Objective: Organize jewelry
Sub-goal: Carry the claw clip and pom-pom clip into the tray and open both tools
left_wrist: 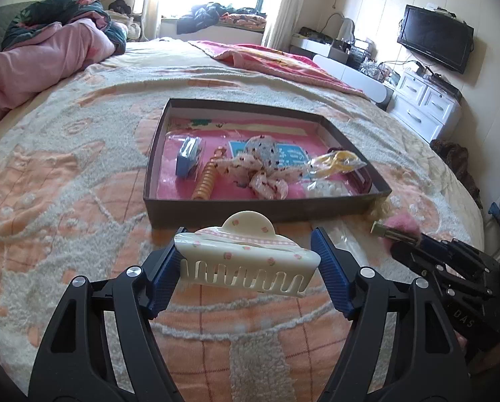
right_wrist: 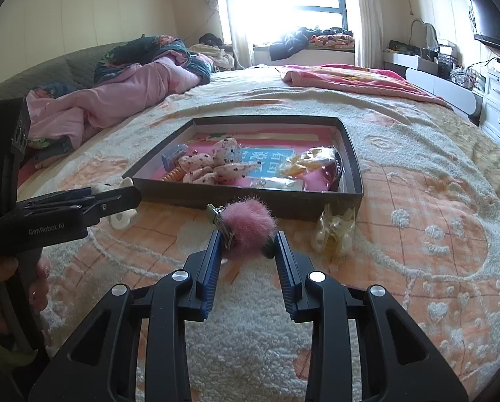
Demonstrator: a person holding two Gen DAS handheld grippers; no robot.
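2 wrist fisheye views, low over the bed (left_wrist: 82, 174), facing the window.

Each looks forward and downward along its own gripper, close to the blanket. Both share the dark tray (left_wrist: 266, 209) (right_wrist: 250, 197) near the bed's near edge; each catches the other gripper at its side.

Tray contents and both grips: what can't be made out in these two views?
- Left view: tray items at the near right corner, cut off by its front wall.
- Left view: right gripper jaws, seen side-on; only the pink pompom clip shows.
- Right view: claw clip, mostly behind the left gripper.
- Right view: packet beside the tray, contents too small.
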